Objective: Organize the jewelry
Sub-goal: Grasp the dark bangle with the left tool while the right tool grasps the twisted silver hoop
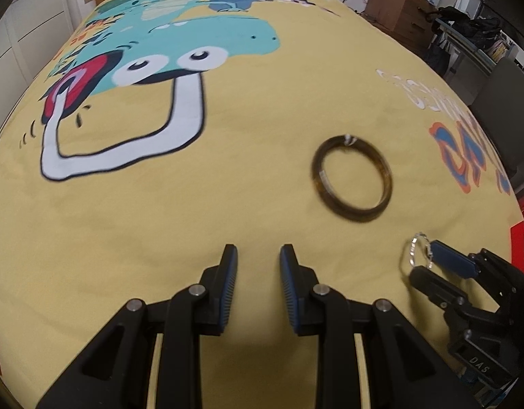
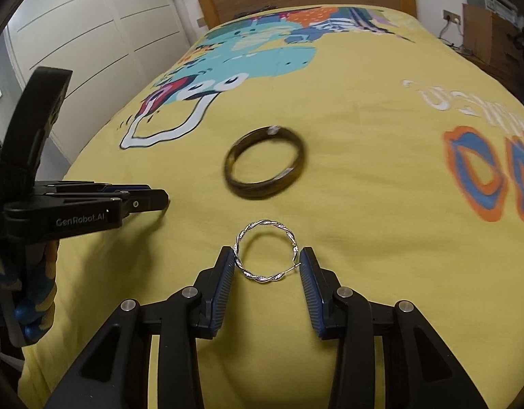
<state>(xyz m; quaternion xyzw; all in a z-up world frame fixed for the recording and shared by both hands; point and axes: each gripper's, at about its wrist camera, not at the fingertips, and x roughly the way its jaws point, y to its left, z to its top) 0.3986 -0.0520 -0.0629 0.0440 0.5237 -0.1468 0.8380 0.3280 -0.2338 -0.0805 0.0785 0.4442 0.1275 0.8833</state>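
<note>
While right hand-held gripper (image 2: 267, 266) clamps silver twisted hoop (image 2: 266, 251) — left hand-held gripper (image 1: 258, 262) narrow, empty; dark bangle (image 1: 352, 177) on bedspread (image 1: 227, 204).

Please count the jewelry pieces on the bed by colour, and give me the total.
Dark brown: 1, the dark brown round bangle lying flat on the yellow printed bedspread.
Silver: 1, the silver twisted hoop between the fingers of the right hand-held gripper.
Total: 2
</note>
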